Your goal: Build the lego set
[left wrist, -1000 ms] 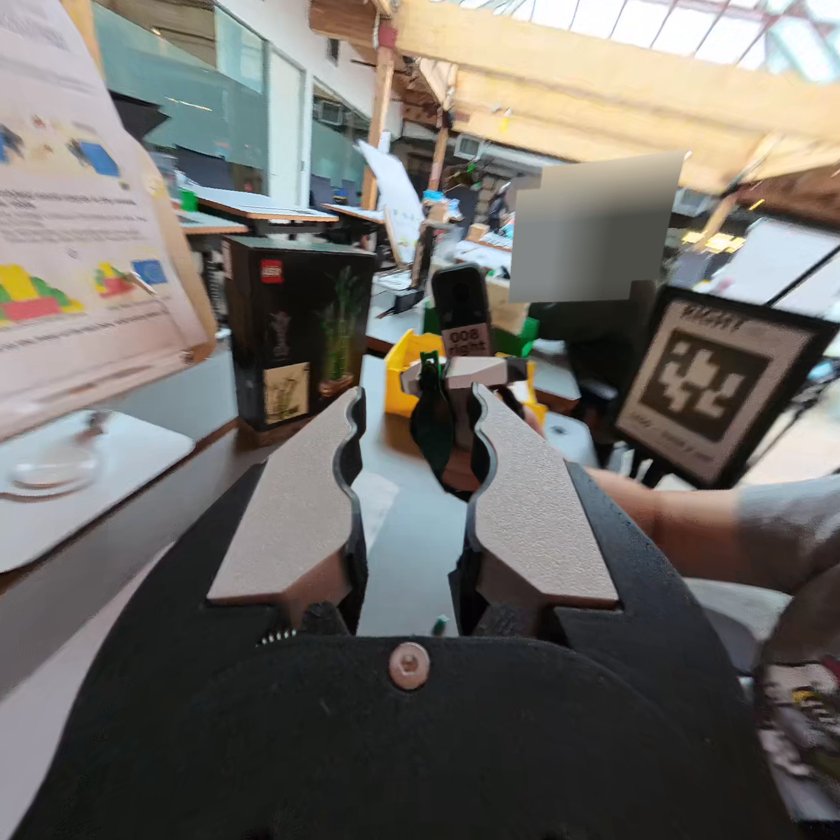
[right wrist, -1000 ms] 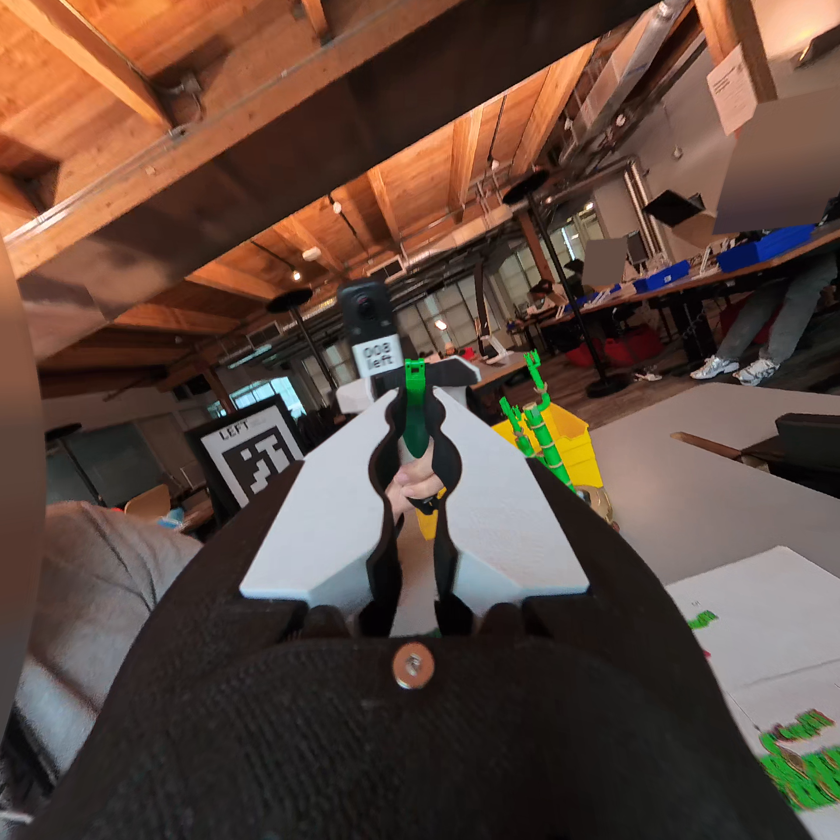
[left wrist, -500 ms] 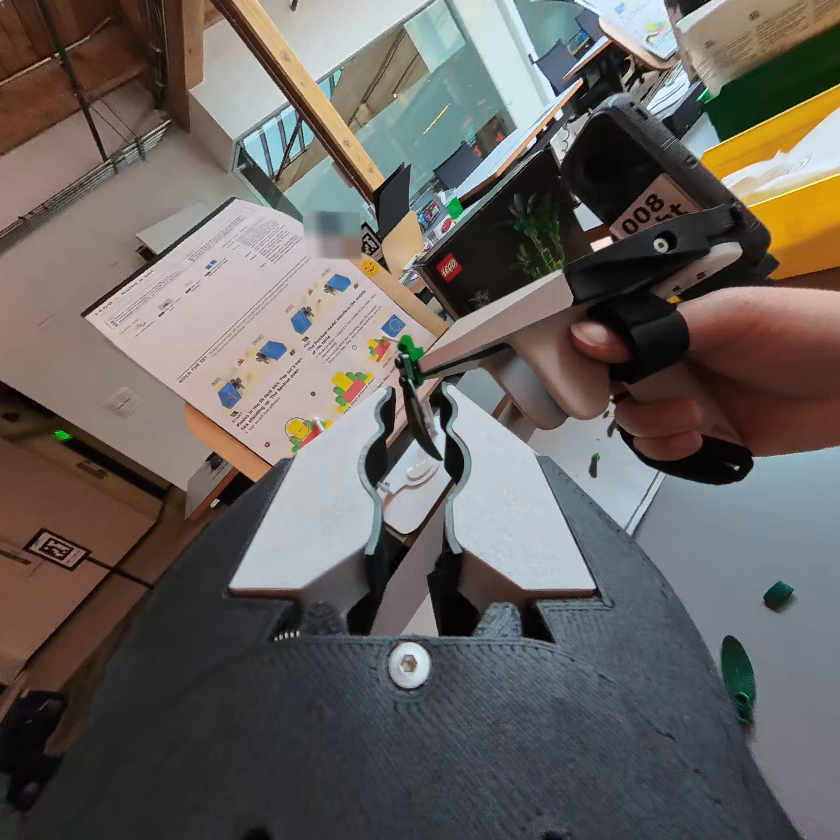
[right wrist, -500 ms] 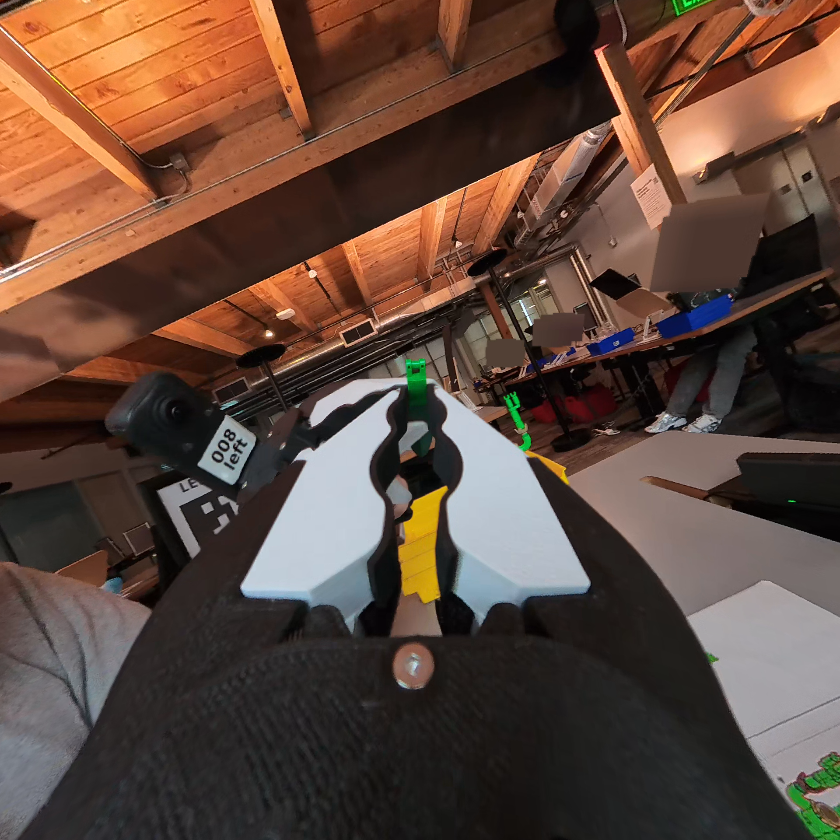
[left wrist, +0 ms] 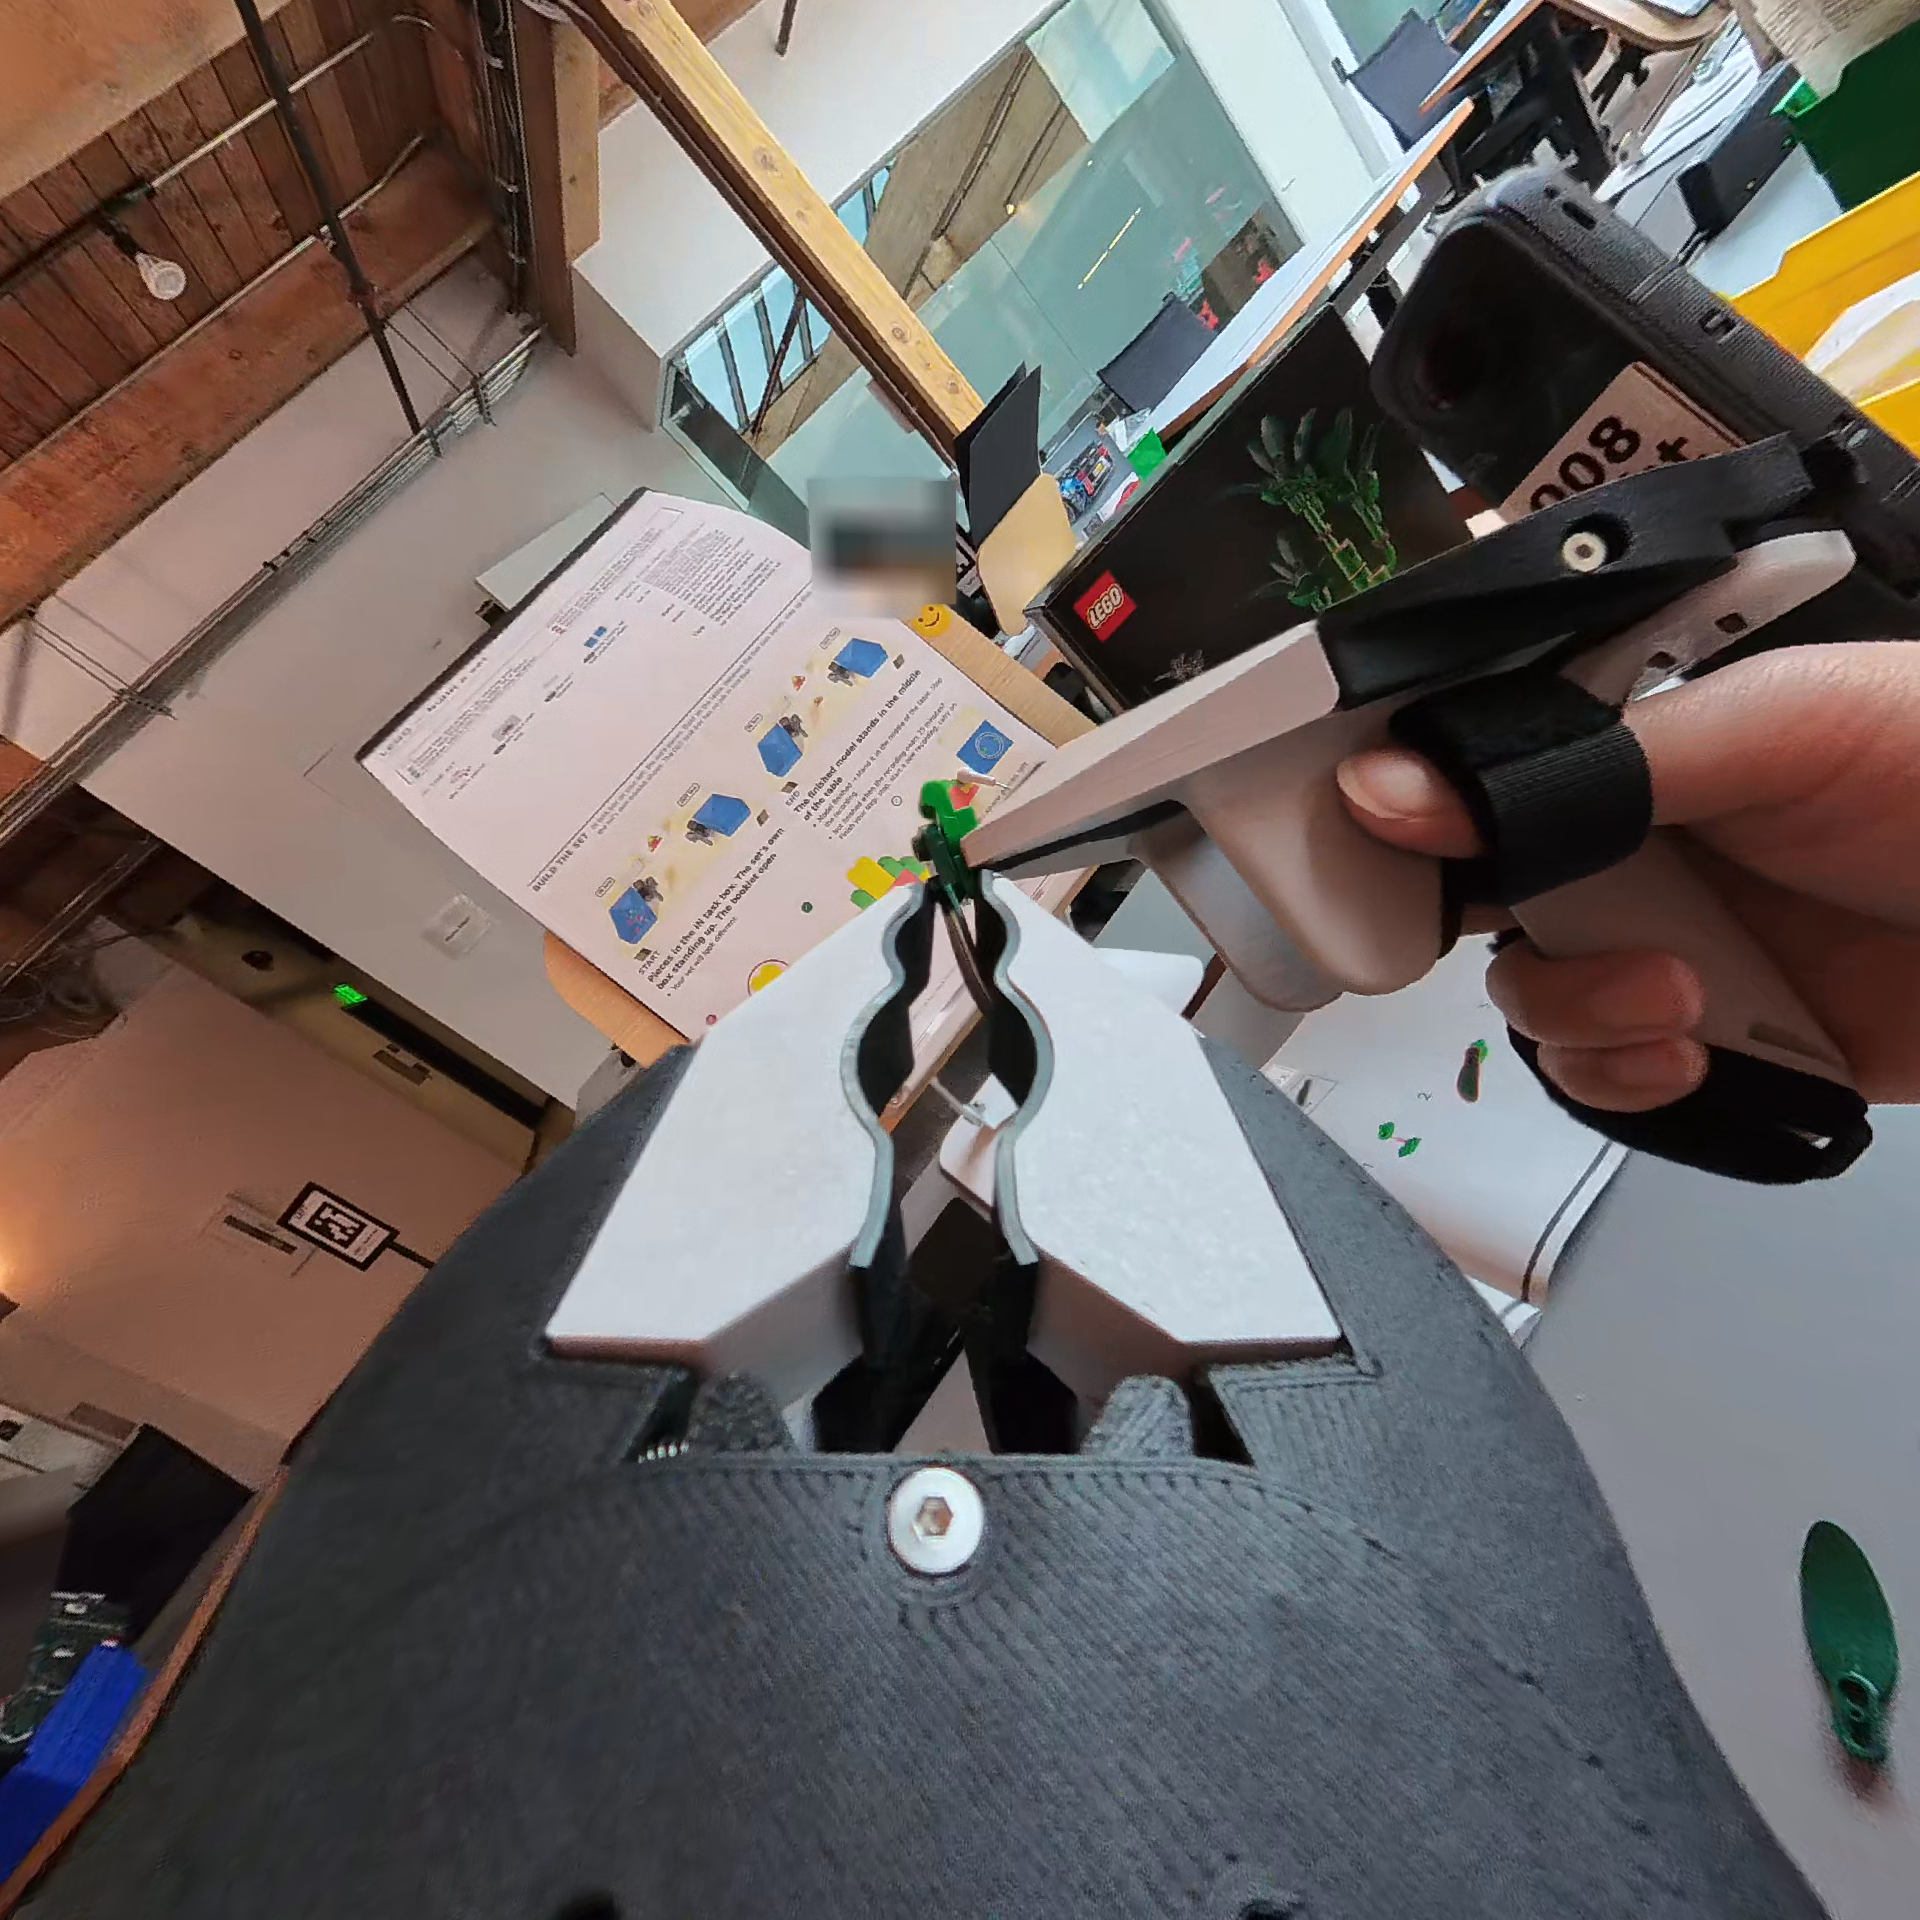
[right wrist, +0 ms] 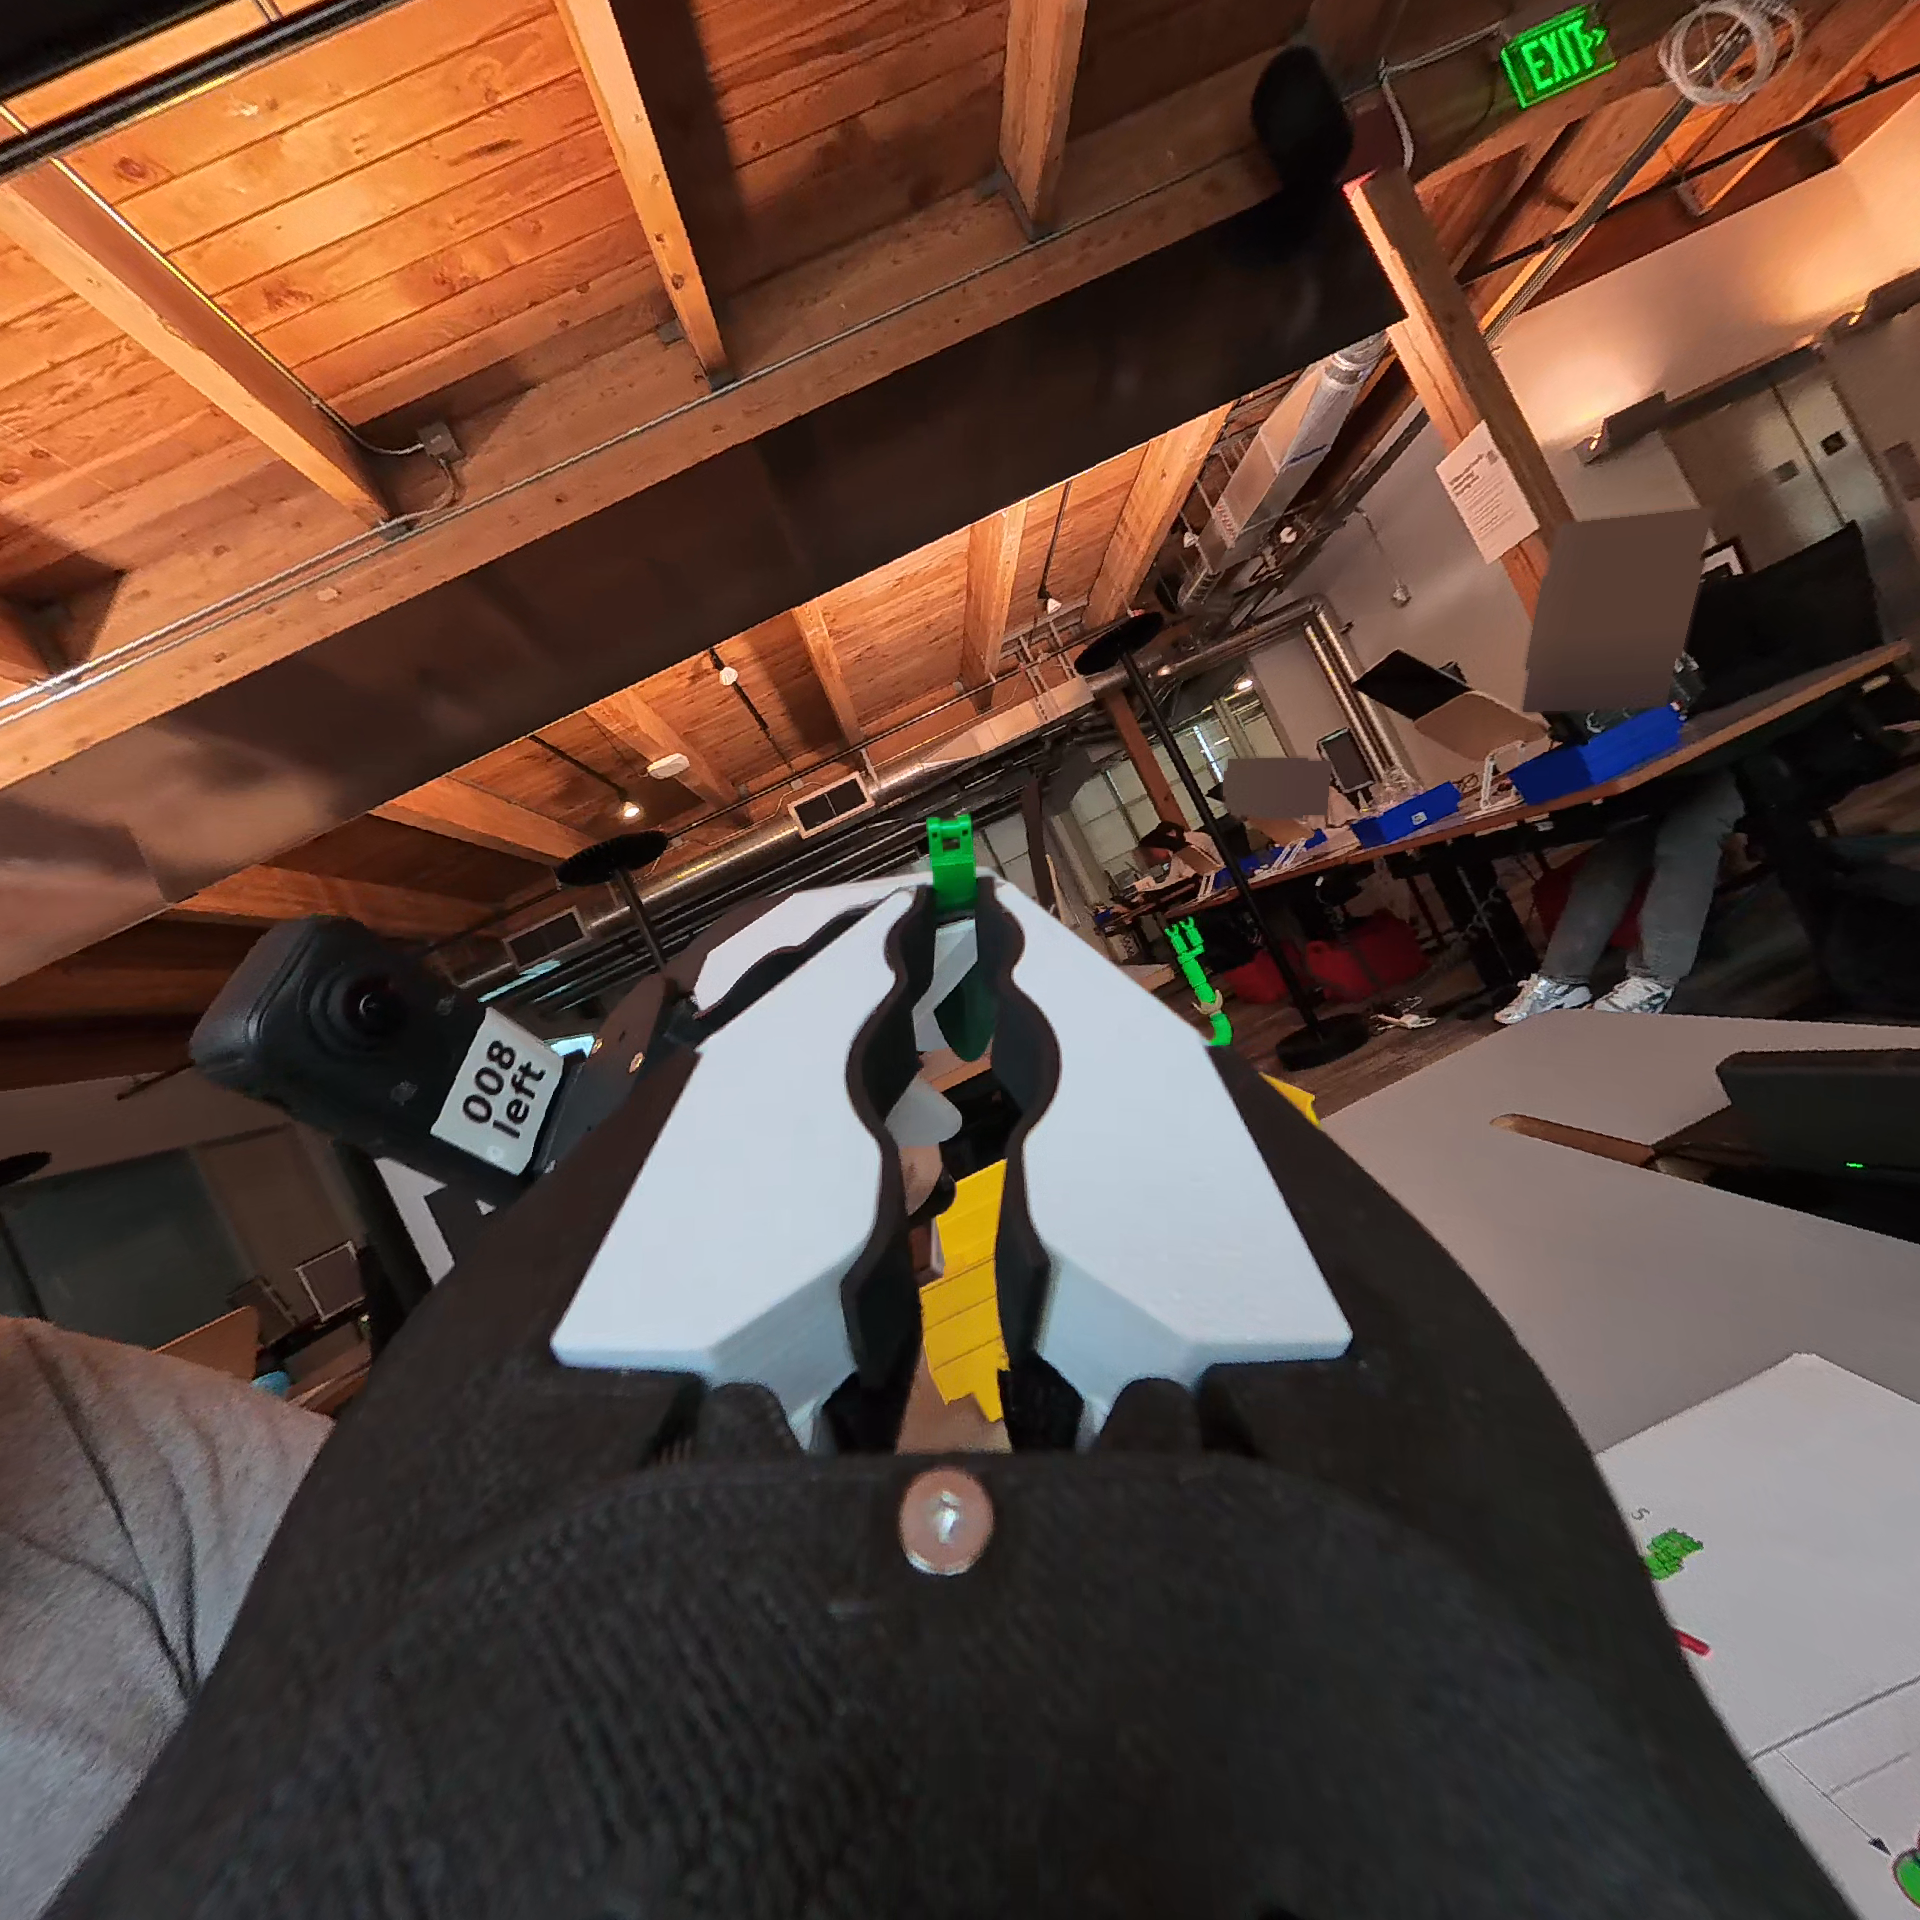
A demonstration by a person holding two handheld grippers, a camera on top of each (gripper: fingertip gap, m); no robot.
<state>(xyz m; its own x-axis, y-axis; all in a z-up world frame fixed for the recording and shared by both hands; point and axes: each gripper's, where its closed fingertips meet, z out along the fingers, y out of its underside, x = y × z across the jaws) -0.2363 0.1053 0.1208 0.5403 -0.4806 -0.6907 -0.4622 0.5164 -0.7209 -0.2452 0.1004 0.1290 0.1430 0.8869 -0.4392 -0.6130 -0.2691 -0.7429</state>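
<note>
Both tools up in the air, tips meeting. Right gripper (right wrist: 951,914) pinched on a bright green lego clip piece (right wrist: 949,847); left gripper (left wrist: 951,914) clamped on a dark green lego leaf (left wrist: 961,940), touching it. Spare dark leaf (left wrist: 1849,1642) on grey table (left wrist: 1714,1403).

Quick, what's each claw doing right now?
Left claw: shut on dark green leaf.
Right claw: shut on bright green piece.

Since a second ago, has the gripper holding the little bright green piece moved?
Yes. The right gripper sat low over the table, right of the black set box; now it reaches in from the right, across that box, its bright green piece meeting the left gripper.
</note>
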